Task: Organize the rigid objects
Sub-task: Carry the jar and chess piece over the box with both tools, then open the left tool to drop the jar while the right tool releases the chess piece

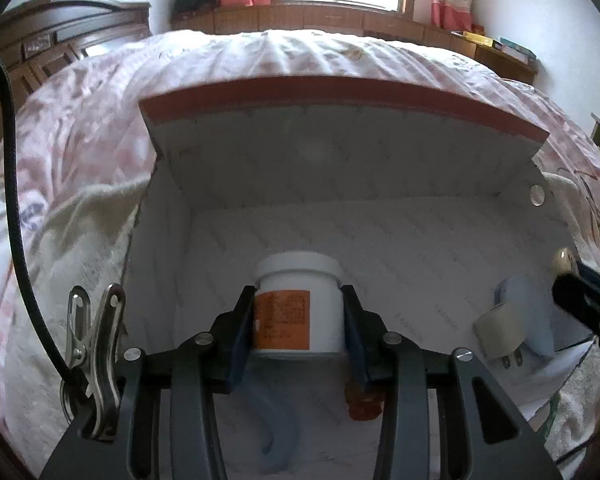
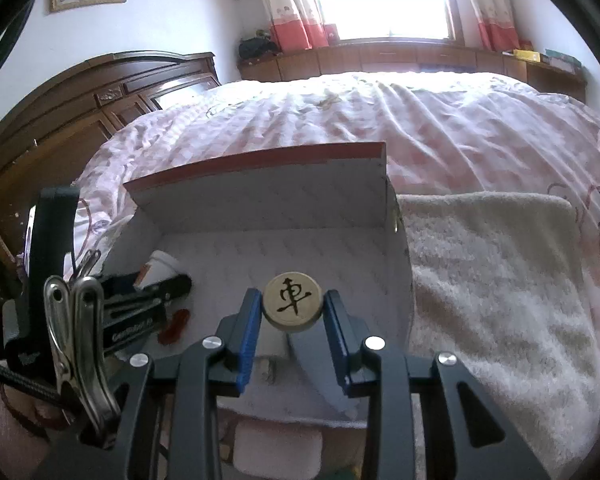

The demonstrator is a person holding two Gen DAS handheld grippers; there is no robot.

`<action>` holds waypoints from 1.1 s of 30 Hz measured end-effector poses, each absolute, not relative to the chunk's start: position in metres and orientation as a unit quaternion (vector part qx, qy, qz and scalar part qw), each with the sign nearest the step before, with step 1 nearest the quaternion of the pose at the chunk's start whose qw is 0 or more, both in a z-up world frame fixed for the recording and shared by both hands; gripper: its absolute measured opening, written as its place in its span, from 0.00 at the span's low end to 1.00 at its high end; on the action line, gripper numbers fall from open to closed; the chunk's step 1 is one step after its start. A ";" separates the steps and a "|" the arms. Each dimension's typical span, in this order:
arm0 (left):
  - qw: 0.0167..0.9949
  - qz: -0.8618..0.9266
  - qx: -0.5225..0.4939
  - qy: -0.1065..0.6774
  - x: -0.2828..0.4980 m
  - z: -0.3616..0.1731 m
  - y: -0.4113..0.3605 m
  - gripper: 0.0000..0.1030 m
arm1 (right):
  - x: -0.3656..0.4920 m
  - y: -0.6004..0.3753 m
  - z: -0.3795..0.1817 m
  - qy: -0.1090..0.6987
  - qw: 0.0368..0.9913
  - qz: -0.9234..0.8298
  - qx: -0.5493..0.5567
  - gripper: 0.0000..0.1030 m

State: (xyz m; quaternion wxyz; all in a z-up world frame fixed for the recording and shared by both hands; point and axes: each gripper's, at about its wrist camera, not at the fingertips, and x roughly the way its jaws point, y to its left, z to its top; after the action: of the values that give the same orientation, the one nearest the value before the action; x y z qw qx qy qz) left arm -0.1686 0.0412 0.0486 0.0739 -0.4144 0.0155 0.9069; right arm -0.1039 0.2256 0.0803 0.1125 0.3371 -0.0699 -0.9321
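With a plug adapter (image 1: 500,330) and amber piece (image 1: 363,402) already in the open box (image 1: 204,240), the left gripper (image 1: 298,320) clamps a white jar (image 1: 298,304) and the right gripper (image 2: 292,310) a xiangqi piece (image 2: 293,301) above it, both unreleased

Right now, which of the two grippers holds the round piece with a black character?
The right gripper holds the wooden chess piece; the left gripper holds a white jar with an orange label.

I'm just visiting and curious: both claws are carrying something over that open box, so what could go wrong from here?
The left gripper pinches the white jar only by its smooth round sides, so it might slip or tilt. The right gripper holds the wooden chess piece by its thin edge; it could pop out. Both work inside one box, so they could bump each other.
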 end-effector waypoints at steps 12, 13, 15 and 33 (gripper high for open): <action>0.073 0.916 -0.395 0.017 -0.168 0.046 0.040 0.41 | -0.140 0.222 0.072 -0.058 0.113 -0.926 0.355 0.32; 0.073 0.916 -0.395 0.017 -0.168 0.046 0.040 0.41 | -0.141 0.221 0.072 -0.057 0.112 -0.926 0.356 0.32; 0.073 0.916 -0.393 0.019 -0.168 0.046 0.040 0.42 | -0.143 0.218 0.071 -0.048 0.110 -0.927 0.354 0.32; 0.072 0.917 -0.391 0.016 -0.168 0.045 0.039 0.42 | -0.153 0.211 0.069 -0.052 0.106 -0.927 0.356 0.33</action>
State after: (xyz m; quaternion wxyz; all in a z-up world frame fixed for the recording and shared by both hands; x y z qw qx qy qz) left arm -0.1676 0.0390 0.0454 0.0725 -0.3911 0.0158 0.9174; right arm -0.1530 0.2107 0.0691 0.1057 0.3563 -0.0524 -0.9269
